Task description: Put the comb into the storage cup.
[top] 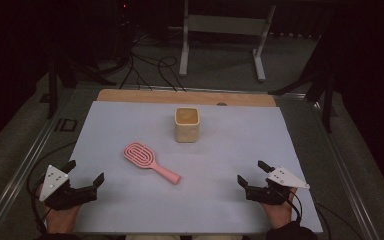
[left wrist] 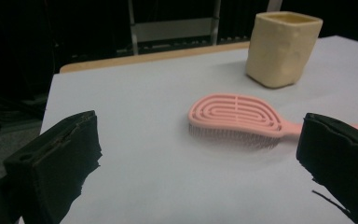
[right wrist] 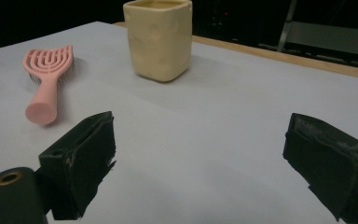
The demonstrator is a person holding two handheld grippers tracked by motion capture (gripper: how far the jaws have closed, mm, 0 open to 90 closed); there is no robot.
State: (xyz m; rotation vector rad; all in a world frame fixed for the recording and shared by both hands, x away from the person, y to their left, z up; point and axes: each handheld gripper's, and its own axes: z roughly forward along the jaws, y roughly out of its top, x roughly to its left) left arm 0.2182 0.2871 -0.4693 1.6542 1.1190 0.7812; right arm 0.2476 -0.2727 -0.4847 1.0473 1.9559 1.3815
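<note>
A pale grey table (top: 130,125) carries a cream square cup (top: 186,124) upright toward its far middle. A pink hairbrush (top: 149,161) lies flat nearer the person, apparently bristles down, handle toward the right. The left gripper (top: 85,171) and right gripper (top: 251,173) rest at the near corners, jaws apart, holding nothing.
</note>
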